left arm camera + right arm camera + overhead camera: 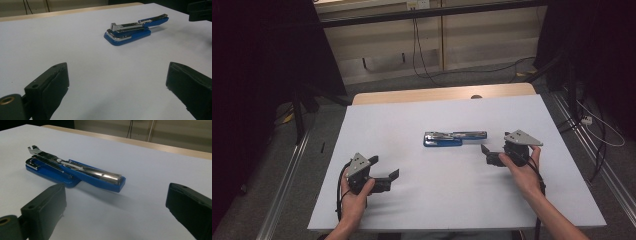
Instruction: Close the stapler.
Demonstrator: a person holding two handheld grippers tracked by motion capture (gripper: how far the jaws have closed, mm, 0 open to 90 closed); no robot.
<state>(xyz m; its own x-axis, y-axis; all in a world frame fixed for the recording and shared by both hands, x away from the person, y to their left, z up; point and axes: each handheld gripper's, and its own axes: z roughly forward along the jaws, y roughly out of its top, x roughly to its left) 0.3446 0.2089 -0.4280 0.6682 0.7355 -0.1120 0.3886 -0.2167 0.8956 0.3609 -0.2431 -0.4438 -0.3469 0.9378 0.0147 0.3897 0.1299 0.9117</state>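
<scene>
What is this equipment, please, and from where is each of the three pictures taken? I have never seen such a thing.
There is no robot here. A person sits at a white table and holds a hand tool with two black jaws, a kind of tongs, in each hand: the left tongs and the right tongs.

The high view is taken from a fixed camera above the table. The other two pictures are taken from small cameras riding on the tongs; the black blocks at the bottom are the tongs' own jaws.

On the table lies a blue stapler, swung open so its metal magazine shows. Both tongs stand open and hold nothing. The right tongs are closer to the stapler and point at it.
</scene>
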